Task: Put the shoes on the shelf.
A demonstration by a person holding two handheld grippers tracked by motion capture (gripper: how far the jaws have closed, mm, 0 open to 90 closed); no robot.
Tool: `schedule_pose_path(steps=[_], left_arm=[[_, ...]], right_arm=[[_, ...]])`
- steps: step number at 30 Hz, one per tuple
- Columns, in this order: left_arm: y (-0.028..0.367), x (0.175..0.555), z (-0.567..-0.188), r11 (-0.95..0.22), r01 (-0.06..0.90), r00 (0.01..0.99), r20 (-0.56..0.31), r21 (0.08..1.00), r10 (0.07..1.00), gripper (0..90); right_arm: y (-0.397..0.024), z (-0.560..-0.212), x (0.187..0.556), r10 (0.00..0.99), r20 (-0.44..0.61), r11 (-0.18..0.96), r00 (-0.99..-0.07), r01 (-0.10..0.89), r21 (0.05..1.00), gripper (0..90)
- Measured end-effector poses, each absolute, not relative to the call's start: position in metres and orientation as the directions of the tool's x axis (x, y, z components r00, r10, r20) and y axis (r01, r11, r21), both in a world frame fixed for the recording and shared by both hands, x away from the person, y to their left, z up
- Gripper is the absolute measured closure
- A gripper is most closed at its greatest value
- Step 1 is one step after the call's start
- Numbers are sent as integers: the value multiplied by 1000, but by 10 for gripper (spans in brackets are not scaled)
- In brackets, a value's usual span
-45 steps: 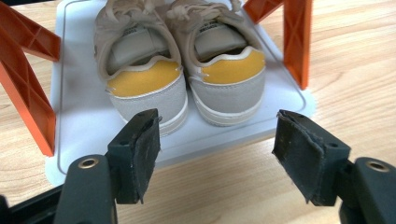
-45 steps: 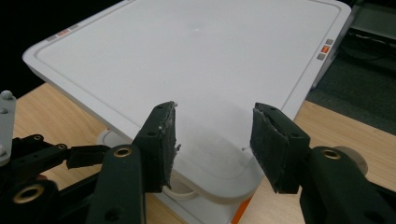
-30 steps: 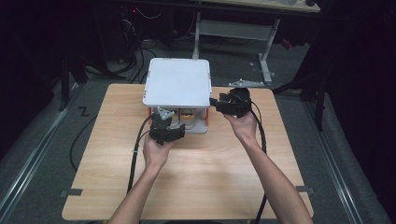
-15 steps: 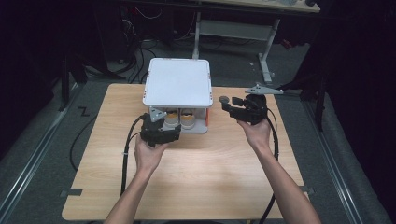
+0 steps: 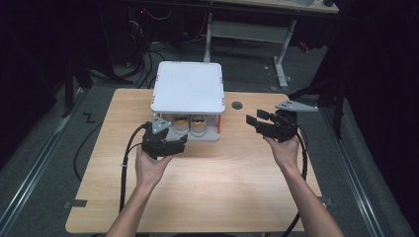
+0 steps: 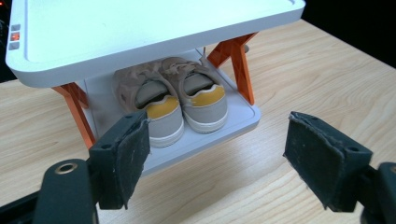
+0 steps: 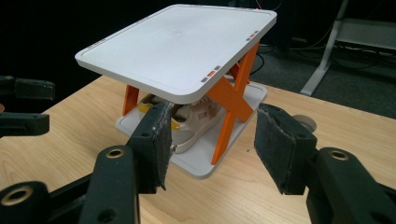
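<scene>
A small two-level rack with a white top shelf and orange cross legs stands at the back of the wooden table. A pair of beige shoes with yellow heels sits side by side on its lower tray, heels toward me. My left gripper hovers just in front of the rack's near left corner. Its jaws have just been opening and are open with nothing between them. My right gripper is off the rack's right side, apart from it. Its jaws have also just been opening, and nothing is between them.
A round cable hole is set into the table right of the rack. Black cables trail from both grippers over the near table edge. Desk legs and cables stand on the dark floor behind. Bare wood lies between my hands.
Both hands drew away from the rack: the left back toward the near left, the right out to the right. The left jaws stand wider than before.
</scene>
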State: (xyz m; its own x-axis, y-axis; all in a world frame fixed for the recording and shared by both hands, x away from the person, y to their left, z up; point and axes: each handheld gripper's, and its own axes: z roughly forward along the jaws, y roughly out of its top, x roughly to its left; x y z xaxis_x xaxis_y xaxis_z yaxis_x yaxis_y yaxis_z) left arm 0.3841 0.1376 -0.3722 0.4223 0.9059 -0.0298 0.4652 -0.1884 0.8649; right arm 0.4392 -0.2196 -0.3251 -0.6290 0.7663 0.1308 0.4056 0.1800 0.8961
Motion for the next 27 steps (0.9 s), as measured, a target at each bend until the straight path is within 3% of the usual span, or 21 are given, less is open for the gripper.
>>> schedule_pose_path(steps=[27], left_arm=[[176,350,-372,-125,473,406,-90,872,910,198]], right_arm=[[-296,-356,382,790,189,78,-583,401,913,468]])
